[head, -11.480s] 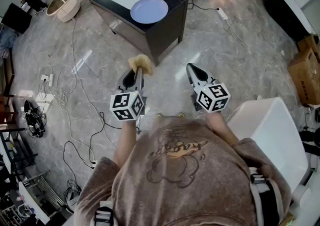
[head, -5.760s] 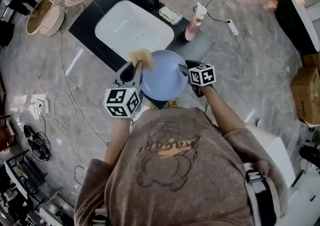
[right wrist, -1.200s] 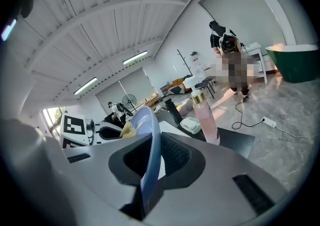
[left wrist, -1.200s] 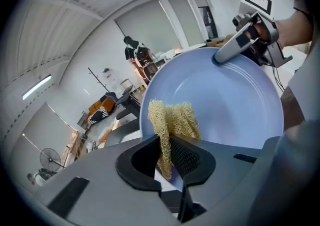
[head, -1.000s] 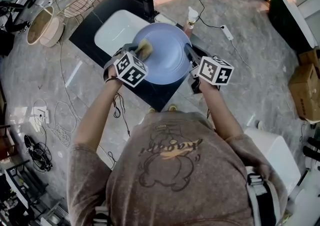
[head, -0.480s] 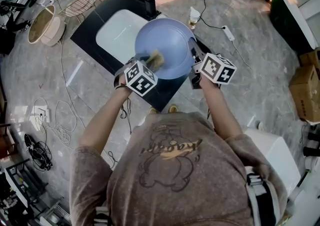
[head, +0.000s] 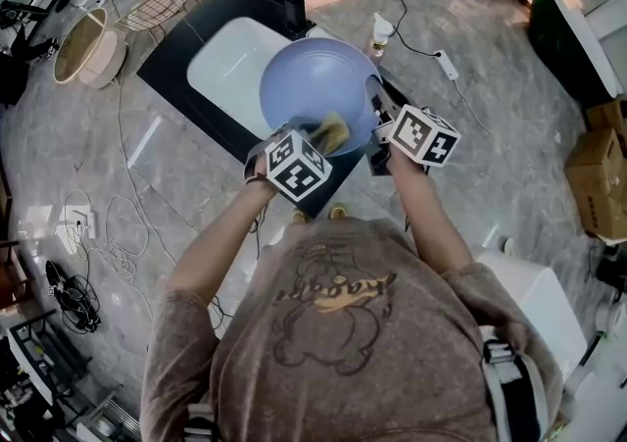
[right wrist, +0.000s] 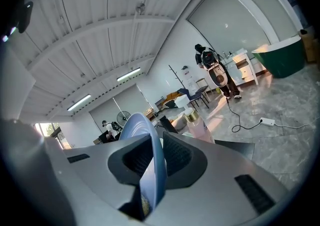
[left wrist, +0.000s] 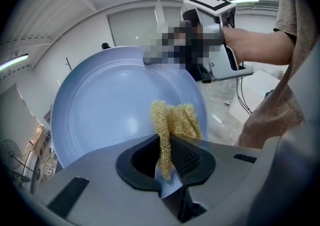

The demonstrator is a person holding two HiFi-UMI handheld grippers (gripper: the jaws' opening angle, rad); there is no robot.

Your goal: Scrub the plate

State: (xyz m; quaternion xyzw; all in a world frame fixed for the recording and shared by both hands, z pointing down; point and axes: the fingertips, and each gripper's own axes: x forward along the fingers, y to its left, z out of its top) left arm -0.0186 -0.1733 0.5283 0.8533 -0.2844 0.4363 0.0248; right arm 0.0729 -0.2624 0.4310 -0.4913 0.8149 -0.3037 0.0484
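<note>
Light blue round plate (head: 312, 77) held tilted above a black counter (head: 168, 63), with a yellow mesh scouring pad (left wrist: 181, 122) against it.
From the left: a round white tub (head: 98, 56) and loose cables (head: 108, 224) lie on the glossy grey marble floor (head: 59, 146), and a white rectangular basin (head: 235, 63) sits in the counter. The left gripper (left wrist: 167, 155), whose marker cube (head: 297, 164) bears black-and-white squares, is clenched on the pad, which lies on the lower right of the plate's face. The right gripper (right wrist: 152, 162) pinches the plate's right rim. Further right are a pale pink bottle (head: 380, 33), a white power strip (head: 446, 65) and a brown cardboard box (head: 605, 171). The print on the person's brown shirt (head: 343, 332) is too small to read.
</note>
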